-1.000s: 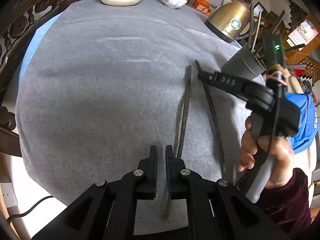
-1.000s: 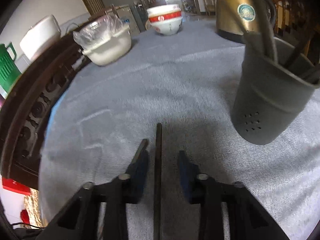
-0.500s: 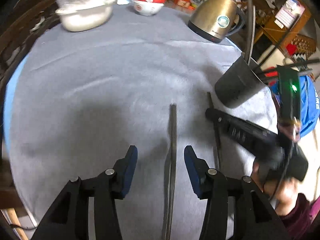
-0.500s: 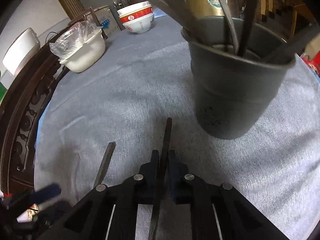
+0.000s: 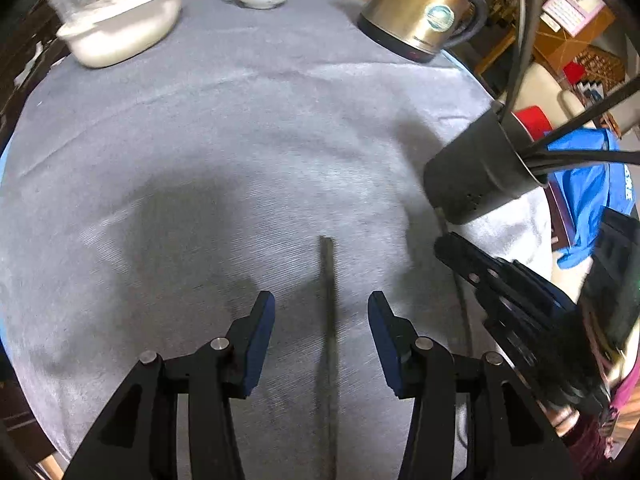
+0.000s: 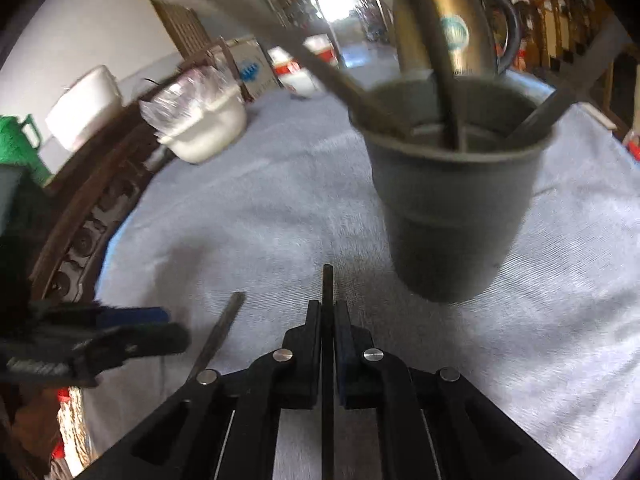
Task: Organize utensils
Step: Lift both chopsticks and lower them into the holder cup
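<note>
Chopstick (image 6: 327,292) is clamped between the fingers of the right gripper (image 6: 328,308) near the grey utensil holder (image 6: 452,216), while the left gripper (image 5: 320,332) stands released over another chopstick (image 5: 330,320) on the grey cloth (image 5: 240,140).

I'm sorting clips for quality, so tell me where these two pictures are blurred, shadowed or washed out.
Left wrist view: sharp in the middle, a broad dark shadow on the grey cloth, the right hand-held gripper smeared at the edge. Right wrist view: motion blur on the utensil cup and white bowl, the doorway behind washed out; fisheye bending in both.
</note>
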Demonstrator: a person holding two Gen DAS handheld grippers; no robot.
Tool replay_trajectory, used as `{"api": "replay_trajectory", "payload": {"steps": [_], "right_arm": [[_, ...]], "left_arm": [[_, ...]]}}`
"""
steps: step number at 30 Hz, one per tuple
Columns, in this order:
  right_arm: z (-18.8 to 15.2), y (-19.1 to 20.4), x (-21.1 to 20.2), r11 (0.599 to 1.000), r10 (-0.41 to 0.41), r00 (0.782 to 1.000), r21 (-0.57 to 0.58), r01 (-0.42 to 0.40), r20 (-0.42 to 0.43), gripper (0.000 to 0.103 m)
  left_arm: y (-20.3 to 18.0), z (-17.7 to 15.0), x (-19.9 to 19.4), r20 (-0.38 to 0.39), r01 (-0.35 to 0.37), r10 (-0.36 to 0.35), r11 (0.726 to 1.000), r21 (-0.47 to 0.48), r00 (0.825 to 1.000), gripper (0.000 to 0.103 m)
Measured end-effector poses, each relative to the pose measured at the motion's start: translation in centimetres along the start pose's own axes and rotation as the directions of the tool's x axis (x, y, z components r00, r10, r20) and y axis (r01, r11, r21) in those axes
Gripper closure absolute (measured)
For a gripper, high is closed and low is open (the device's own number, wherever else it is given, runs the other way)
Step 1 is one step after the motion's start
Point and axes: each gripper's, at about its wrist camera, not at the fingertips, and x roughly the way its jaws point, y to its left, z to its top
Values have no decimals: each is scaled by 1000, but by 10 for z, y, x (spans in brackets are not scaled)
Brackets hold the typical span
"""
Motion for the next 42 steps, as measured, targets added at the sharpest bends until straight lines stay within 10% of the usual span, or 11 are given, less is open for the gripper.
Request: {"api": "replay_trajectory", "payload": {"steps": [7, 9, 11, 23, 42], "right_arm": [[-1, -14, -53, 995, 74, 990, 56, -81, 119, 96], [1, -17, -67, 993, 89, 985, 65, -99, 149, 97], [0, -20, -78, 991, 104, 980, 66, -116, 167, 97], [2, -25, -141, 986, 133, 939, 55, -158, 317, 97], [47, -28, -220, 996, 14, 823, 65, -62, 569, 97]], "left_arm": [[-19, 13, 28, -63, -29, 31, 999, 25, 998, 54], [-18, 14, 31, -56, -42, 43, 999, 13, 998, 62], [-15, 16, 33, -67, -35, 35, 999, 2, 997, 96], [-20, 0, -55, 152, -34, 38, 999, -33, 988, 97], [-67, -9, -190, 496, 17, -30, 999, 31, 868, 97]]}}
